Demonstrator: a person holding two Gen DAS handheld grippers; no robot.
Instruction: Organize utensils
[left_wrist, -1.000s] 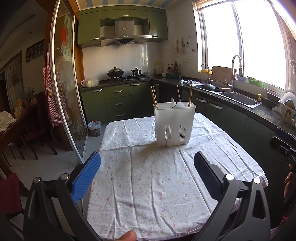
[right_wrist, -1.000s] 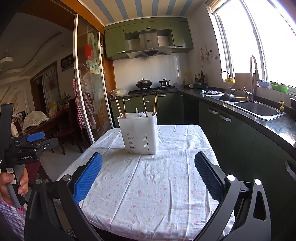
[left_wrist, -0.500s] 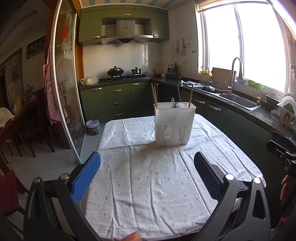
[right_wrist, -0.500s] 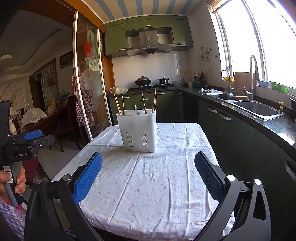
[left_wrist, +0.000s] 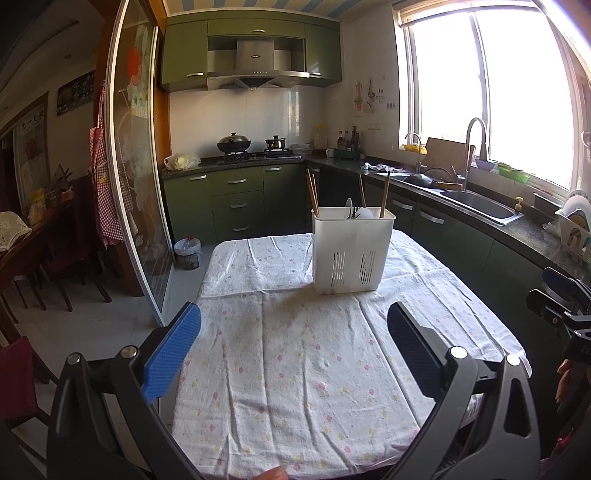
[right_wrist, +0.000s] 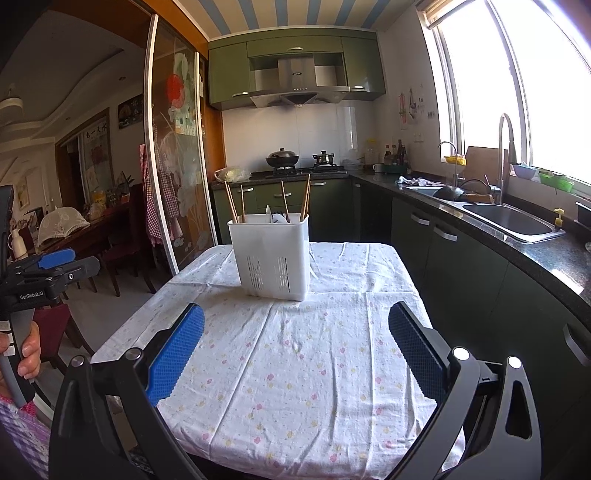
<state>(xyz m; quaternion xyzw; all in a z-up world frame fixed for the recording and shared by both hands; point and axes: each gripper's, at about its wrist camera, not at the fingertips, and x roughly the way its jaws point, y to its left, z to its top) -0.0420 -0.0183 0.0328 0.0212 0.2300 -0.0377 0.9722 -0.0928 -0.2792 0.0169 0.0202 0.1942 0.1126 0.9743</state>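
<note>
A white slotted utensil holder (left_wrist: 353, 251) stands upright toward the far half of the tabletop (left_wrist: 303, 369), which is covered by a white floral cloth. Several wooden chopsticks (left_wrist: 312, 194) lean out of its left and right ends, and a pale spoon and some dark cutlery heads sit in its middle; how the compartments divide inside cannot be made out.

Both tools hang over the near edge of the tabletop, well apart from the holder. The left gripper (left_wrist: 294, 345) has its fingers spread wide with nothing between them, and the right gripper (right_wrist: 296, 345) is the same: wide apart and empty.

No loose utensil lies on the cloth, so the step in hand looks like either the very start of sorting or a pause after the last piece went in; the pictures do not settle which. If sorting is still to come, the next move calls for one tool to travel forward to the holder, come down from above and pinch a single chopstick near its top, while the other may need to steady the light plastic holder against tipping.

The only readable writing is "GenRobot.AI" on the body of the left tool, seen at the left edge of the right wrist view.
</note>
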